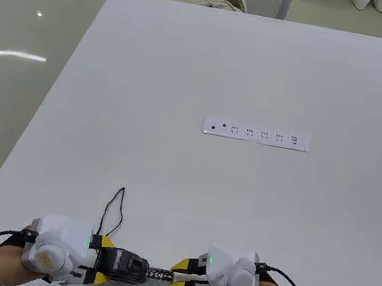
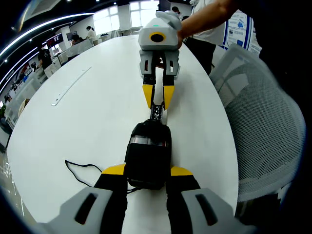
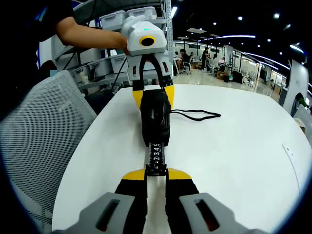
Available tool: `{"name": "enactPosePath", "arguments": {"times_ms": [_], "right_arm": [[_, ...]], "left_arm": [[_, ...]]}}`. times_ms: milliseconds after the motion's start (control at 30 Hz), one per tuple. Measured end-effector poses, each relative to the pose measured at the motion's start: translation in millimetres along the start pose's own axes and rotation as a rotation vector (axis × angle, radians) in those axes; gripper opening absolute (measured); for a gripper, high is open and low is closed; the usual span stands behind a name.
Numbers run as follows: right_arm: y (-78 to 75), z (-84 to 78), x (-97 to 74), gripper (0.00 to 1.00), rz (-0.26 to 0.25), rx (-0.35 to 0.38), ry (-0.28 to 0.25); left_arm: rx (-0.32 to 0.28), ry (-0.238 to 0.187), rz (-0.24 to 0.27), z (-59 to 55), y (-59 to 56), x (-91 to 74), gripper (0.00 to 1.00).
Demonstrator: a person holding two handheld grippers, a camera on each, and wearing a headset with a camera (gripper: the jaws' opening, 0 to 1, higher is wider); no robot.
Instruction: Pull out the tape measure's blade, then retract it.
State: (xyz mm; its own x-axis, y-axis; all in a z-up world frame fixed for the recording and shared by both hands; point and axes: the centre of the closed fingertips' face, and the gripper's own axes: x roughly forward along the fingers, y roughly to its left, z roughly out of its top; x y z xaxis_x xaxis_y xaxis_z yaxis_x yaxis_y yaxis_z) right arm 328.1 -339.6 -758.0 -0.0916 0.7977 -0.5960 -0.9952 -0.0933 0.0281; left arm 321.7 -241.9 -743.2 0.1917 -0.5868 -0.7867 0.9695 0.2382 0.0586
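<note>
The tape measure (image 1: pixel 126 265), a black case, lies close to the desk (image 1: pixel 263 67) edge nearest the person, toward that edge's left corner. The left hand-held gripper (image 1: pixel 103 261) is clamped on the case, one yellow-tipped jaw pressed against each side; in the left gripper view the case sits squarely between those jaws and touches both. A short length of blade (image 1: pixel 159 275) is drawn out of the case, running parallel to that near edge toward the right hand-held gripper (image 1: pixel 179 276), which faces the left one. In the right gripper view its jaws are closed together on the free end of the blade, pinching it just past a few printed numerals, and the blade runs straight back into the mouth of the case. The two hand-held grippers are near each other, and just the exposed strip of blade lies between them. A thin black cord (image 1: pixel 114 211) leaves the case and lies in a loop on the desk behind the left hand-held gripper, toward the far edge. A white power strip (image 1: pixel 256 134) lies flat near the middle of the desk, well apart from the tape measure. A grey mesh chair (image 2: pixel 263 126) stands beside the near edge of the desk.
</note>
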Motion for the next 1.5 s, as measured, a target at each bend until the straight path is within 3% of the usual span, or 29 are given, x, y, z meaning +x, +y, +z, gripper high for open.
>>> {"name": "enactPosePath", "arguments": {"times_ms": [1500], "right_arm": [[1.2,-11.9,-21.3,0.1,-0.004,0.008,0.012]], "left_arm": [[-0.001,0.006,-0.006,-0.3,0.0,0.4,0.26]]}}
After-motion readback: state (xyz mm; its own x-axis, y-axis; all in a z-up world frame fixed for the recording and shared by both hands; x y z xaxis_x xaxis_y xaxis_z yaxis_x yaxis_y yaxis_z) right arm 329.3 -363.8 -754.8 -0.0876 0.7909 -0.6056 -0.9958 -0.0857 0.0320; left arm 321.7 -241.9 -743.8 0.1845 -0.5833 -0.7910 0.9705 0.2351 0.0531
